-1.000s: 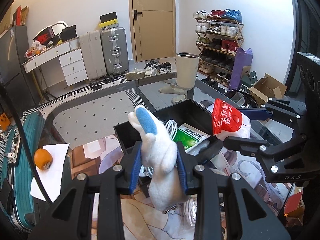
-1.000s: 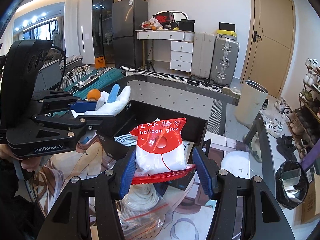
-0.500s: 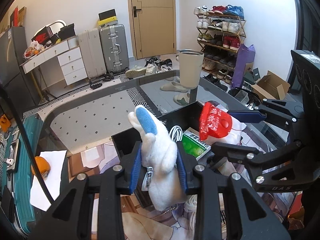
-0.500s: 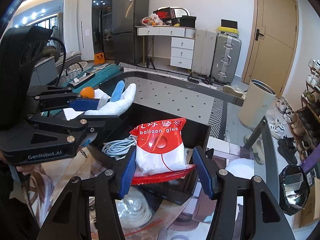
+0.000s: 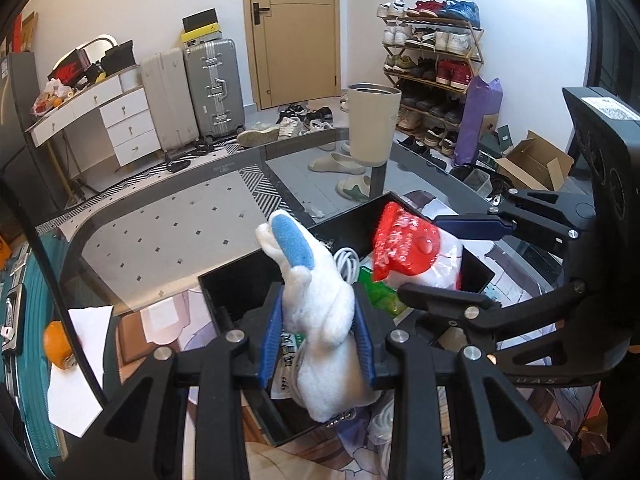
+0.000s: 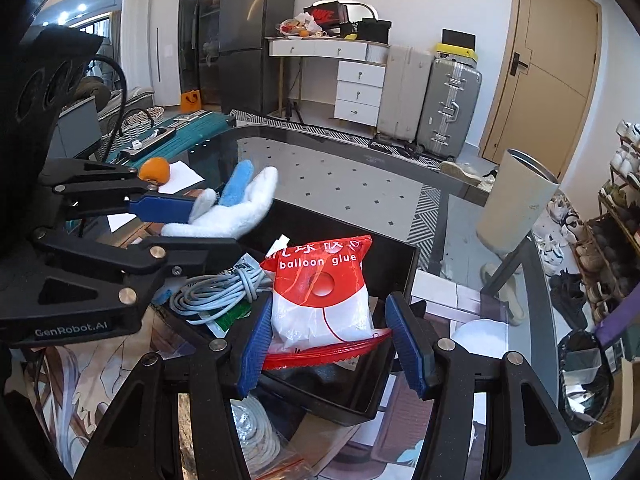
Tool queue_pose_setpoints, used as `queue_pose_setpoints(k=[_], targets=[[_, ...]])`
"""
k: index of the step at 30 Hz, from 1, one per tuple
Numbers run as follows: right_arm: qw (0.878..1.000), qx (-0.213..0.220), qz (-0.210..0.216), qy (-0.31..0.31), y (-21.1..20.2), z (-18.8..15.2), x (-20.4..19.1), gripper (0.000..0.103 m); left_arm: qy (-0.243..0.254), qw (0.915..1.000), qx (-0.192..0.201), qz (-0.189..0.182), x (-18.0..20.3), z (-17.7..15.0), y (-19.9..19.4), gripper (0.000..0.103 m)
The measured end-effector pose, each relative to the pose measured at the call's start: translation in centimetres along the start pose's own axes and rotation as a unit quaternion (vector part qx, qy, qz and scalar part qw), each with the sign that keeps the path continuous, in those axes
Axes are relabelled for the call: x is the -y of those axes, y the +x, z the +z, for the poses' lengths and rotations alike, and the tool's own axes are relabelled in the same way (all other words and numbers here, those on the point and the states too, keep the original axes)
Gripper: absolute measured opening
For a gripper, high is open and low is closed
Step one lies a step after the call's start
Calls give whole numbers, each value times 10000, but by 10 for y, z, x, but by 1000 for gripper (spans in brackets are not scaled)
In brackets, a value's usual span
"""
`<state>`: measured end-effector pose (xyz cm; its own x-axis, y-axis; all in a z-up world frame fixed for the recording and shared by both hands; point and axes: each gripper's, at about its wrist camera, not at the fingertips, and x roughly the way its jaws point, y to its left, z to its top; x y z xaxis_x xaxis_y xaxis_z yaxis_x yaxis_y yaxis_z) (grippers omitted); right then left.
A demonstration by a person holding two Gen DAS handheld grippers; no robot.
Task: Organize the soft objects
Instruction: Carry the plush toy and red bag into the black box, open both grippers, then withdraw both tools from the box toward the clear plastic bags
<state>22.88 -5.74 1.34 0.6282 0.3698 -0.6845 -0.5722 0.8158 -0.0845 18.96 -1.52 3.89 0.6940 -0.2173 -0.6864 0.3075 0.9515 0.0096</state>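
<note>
Plush toy, white with a blue ear, sits pinched between our left gripper's 2 blue pads, held above the black bin. Our right gripper clamps a red-and-white balloon glue bag over the same bin. Beneath them we see a coiled grey cable and a green packet lying inside.

I count two grippers: left gripper, right gripper. One white plush toy, one bag of balloon glue, one black bin, one coiled grey cable inside it. One orange on one paper sheet. Two upright suitcases by the wall, one door, one shoe rack, one beige waste bin.
</note>
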Motion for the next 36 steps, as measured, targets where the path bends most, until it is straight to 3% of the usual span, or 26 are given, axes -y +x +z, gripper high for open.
queue_pose_setpoints(k=[6,9,15,16,18,21,23,28,36], targets=[[10000,-14,59,-75,4,2,0,63,89,10000,4,-31,4,2,3,31],[9999,103,-15,-72,-3,2,-1,75,98,9999,-18,-25,3,2,4,31],[9998,143,-134,-93,-11,0,0,76,226,9997,26,-102,7,3,5,34],[9997,144,-152,-87,-12,-1,1,76,257,9996,23,-111,8,3,6,38],[9997,137,-202,-65,-15,-3,4,76,302,9995,-32,-68,11,4,9,60],[9996,128,-270,9,-20,-8,9,76,310,9994,-133,58,10,3,12,66],[9995,132,-282,84,-24,-11,12,77,273,9994,-207,1,8,2,9,87],[9989,192,-352,260,-33,-17,14,80,99,9996,-54,272,0,-8,-8,98],[9980,266,-417,385,-49,-26,15,81,87,9967,-150,793,-13,-24,-13,100]])
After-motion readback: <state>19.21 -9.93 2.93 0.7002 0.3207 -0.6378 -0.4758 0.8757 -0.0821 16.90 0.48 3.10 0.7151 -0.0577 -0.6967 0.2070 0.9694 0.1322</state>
